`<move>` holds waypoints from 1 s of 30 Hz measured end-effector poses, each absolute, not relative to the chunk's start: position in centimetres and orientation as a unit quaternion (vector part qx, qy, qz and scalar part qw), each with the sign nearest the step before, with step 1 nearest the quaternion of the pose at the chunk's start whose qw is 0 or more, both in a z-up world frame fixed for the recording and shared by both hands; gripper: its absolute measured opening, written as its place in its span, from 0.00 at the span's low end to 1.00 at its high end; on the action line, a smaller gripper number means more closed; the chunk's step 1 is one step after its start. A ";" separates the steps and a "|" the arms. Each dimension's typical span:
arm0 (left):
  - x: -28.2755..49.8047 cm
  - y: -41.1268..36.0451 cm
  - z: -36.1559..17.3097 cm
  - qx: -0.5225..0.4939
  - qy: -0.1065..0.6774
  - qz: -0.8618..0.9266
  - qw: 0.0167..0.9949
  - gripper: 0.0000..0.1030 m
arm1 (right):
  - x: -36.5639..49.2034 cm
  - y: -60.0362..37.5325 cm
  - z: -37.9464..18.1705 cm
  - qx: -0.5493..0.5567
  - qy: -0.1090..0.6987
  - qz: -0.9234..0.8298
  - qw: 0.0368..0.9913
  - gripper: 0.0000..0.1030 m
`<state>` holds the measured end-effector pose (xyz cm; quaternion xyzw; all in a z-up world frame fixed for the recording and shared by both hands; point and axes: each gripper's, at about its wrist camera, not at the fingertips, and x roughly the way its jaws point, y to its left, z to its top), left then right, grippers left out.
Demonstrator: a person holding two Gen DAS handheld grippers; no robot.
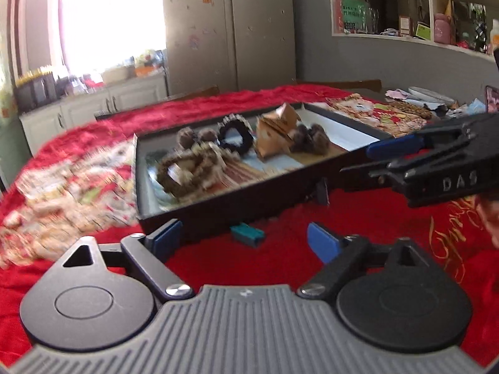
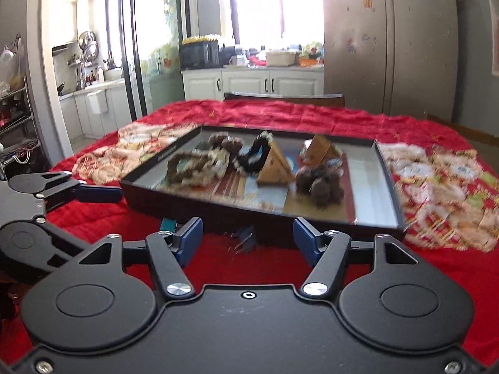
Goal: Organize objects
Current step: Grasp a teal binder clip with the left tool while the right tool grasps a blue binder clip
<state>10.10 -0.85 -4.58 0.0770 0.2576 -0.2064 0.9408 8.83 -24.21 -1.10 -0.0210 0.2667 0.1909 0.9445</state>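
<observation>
Shallow black rectangular tray [image 2: 386,171]: it sits on the red cloth-covered table [image 2: 280,115], just ahead of both my grippers, its near wall towards me.
Left gripper [image 1: 246,243]: my jaws stand wide with nothing between the blue pads; a small teal plastic clip [image 1: 248,233] lies on the cloth just beyond them, against the tray's near wall.
Right gripper [image 2: 248,243]: jaws partly spread and empty, aimed at the middle of the near wall; a small dark item [image 2: 244,238] lies on the cloth between the pads, too blurred to name.
Inside the tray: brown furry hair ring [image 2: 184,170], black furry scrunchie [image 2: 254,152], tan triangular cardboard piece [image 2: 274,168] and a cluster of dark pompoms [image 2: 321,184], loosely bunched left to centre.
Progress: I judge it well along; most pieces are in the tray, while the clip and the dark item outside are left to go in.
Tray axis: long side runs left to right across my right view; in the left view it slants, far right corner further away.
Free space: right end of the tray floor is bare.
</observation>
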 end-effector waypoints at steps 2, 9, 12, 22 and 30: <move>10.7 -0.7 -5.0 0.062 0.270 -0.215 0.936 0.83 | 9.2 -24.1 -1.8 -0.015 0.278 0.192 0.941 0.57; 12.0 -0.3 -5.7 0.032 0.298 -0.228 0.926 0.77 | 10.9 -23.4 -3.2 -0.015 0.302 0.194 0.933 0.54; 12.4 -0.3 -5.8 0.027 0.304 -0.231 0.924 0.76 | 11.3 -23.0 -3.5 -0.024 0.306 0.193 0.932 0.52; 12.9 -1.4 -5.9 0.041 0.309 -0.239 0.919 0.74 | 12.4 -22.8 -4.1 -0.018 0.325 0.195 0.925 0.29; 12.7 -1.8 -5.9 0.048 0.306 -0.245 0.919 0.65 | 12.5 -23.4 -4.2 -0.013 0.330 0.190 0.925 0.15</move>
